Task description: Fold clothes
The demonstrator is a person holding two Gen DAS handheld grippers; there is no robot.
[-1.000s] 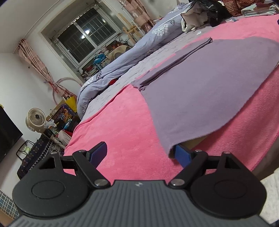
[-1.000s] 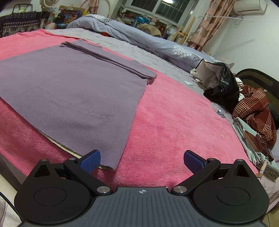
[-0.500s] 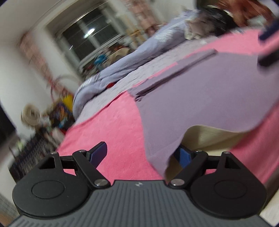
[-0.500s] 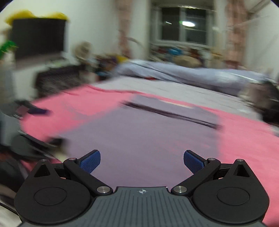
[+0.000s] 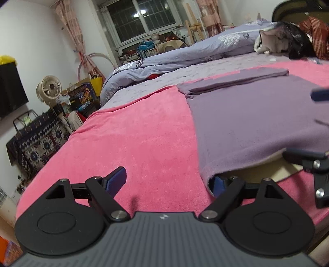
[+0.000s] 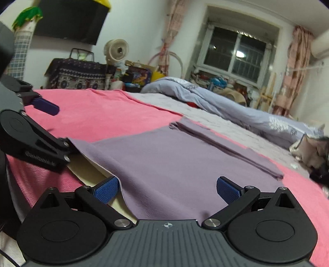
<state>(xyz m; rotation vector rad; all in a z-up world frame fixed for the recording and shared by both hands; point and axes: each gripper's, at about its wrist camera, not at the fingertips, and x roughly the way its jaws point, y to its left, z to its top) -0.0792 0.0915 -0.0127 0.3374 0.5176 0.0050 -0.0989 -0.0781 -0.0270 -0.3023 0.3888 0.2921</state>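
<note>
Now right gripper beside left gripper.

Both cams sit low at the near edge of the bed, close to the purple garment.

Left wrist cam: looks along its hand-held gripper across the bed toward the window, at the garment's left corner.

Right wrist cam: right of it, right hand-held gripper over the garment's hem, facing the same window, angled left.

Shared: garment, bed, fan, window; each sees the other gripper.
</note>
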